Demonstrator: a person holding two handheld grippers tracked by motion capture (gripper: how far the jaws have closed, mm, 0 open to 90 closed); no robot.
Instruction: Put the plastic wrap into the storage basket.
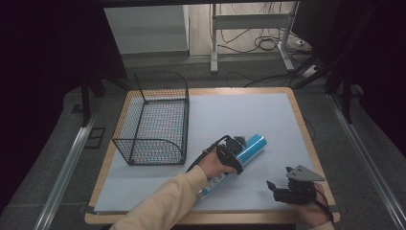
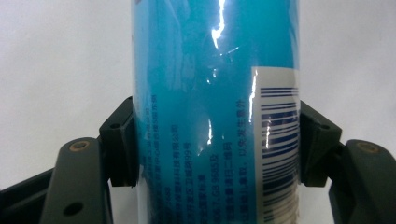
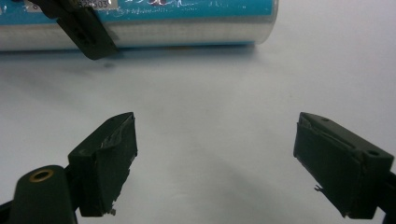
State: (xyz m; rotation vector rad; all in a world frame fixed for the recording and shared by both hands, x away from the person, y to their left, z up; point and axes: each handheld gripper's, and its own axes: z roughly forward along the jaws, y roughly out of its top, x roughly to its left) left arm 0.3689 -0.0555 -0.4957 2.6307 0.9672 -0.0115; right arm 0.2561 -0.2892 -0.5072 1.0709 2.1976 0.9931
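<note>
I am working at a table [image 1: 111, 158] covered by a pale sheet [image 1: 239, 115], its wooden edge showing around the sheet. On the sheet's far left a black wire basket [image 1: 155, 120] is standing upright, well apart from my hands.

Nearer to me, right of the basket, a blue tube [image 1: 249, 149] is lying on its side, running slantwise from near my left forearm up and away to the right. Its shiny far end is pointing toward the middle of the sheet. In the left gripper view the tube [image 2: 205, 107] is showing small printed text and a white barcode panel on its right side.

My left claw [image 1: 235, 152] is reaching across the tube about midway along it and clamping it. In its own view my left claw [image 2: 217, 144] is pressing both black pads against the tube's two sides, with no gap showing.

My right claw [image 1: 282, 188] is hovering over the near right corner of the sheet, well apart from the tube. In its own view my right claw [image 3: 215, 163] is standing wide, gripping nothing, with bare sheet between the pads and the tube [image 3: 187, 23] lying beyond them.
</note>
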